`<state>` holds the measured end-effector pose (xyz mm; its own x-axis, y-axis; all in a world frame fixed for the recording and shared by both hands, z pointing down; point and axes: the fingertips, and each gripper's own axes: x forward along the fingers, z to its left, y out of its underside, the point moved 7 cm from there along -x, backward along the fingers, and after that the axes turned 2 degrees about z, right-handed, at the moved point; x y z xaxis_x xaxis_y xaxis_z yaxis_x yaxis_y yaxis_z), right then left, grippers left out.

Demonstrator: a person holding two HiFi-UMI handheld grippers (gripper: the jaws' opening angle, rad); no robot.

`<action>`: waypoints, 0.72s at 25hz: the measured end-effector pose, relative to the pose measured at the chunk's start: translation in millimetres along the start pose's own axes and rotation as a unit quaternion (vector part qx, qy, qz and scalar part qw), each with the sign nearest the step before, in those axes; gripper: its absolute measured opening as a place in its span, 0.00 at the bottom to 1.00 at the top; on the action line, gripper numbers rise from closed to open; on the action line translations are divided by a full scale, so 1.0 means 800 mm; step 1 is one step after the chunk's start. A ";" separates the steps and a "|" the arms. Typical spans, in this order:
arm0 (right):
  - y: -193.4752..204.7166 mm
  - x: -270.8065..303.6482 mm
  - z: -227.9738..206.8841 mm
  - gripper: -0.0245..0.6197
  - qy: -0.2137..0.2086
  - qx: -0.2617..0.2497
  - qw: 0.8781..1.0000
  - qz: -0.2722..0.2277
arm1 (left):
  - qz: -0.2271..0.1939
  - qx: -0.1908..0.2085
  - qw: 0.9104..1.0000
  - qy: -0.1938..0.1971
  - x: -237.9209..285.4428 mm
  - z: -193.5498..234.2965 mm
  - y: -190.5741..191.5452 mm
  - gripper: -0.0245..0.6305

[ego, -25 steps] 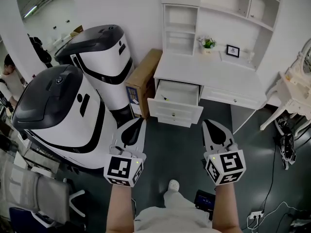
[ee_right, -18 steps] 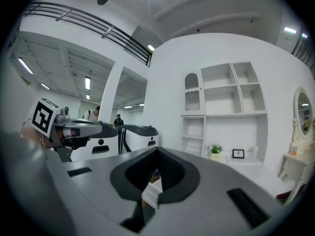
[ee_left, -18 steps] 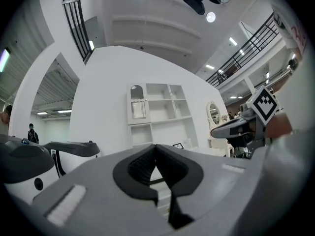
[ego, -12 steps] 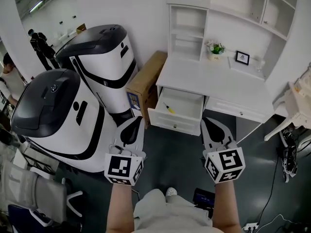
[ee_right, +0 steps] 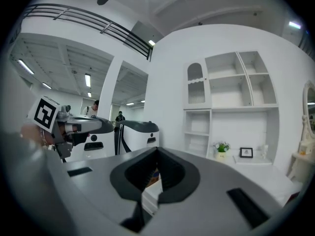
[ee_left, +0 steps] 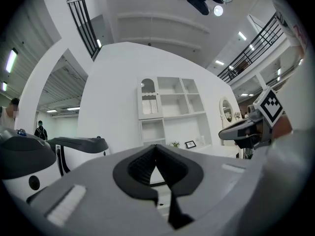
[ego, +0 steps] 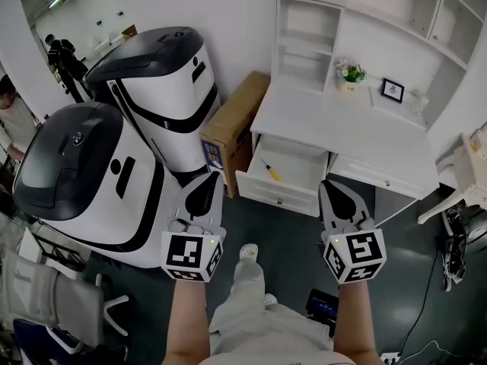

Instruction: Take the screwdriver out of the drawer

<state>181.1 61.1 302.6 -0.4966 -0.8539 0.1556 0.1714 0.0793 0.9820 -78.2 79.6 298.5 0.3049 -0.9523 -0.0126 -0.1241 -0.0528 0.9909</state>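
Now both tools are pinched fully together and carry nothing: your left hand-held gripper (ego: 207, 188) and your right hand-held gripper (ego: 332, 193) sit side by side, held about level and well apart from each other. Compared with a second ago you have carried them forward, so the open drawer (ego: 278, 197), which then lay well ahead, now appears just ahead of their tips, between the two. The screwdriver (ego: 272, 171), yellow-handled, lies on the drawer floor ahead of that gap, a little nearer the left one, untouched. Farther on, ahead of the right one, the white surface (ego: 342, 128) carries a potted plant (ego: 351, 73) and a picture frame (ego: 393, 90). By my reading the approach is nearly finished. Next, one pair of jaws must spread before it dips into the drawer.
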 end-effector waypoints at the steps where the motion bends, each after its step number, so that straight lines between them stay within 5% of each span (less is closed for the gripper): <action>1: 0.000 0.009 -0.004 0.05 0.002 -0.001 1.000 0.001 | -0.001 0.000 1.000 0.000 0.009 0.006 0.001 0.05; 13: -0.016 0.158 -0.057 0.06 0.015 0.006 1.000 0.016 | 0.006 -0.016 1.000 0.020 0.157 0.089 0.025 0.05; 18: -0.020 0.228 -0.069 0.35 0.011 0.010 0.999 0.036 | 0.014 -0.017 0.999 0.041 0.222 0.126 0.037 0.05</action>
<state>134.6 -124.4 309.5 -0.4644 -0.8567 0.2244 0.1890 0.1517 0.9702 -123.1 -121.6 311.9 0.3775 -0.9257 0.0246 -0.1013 -0.0149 0.9947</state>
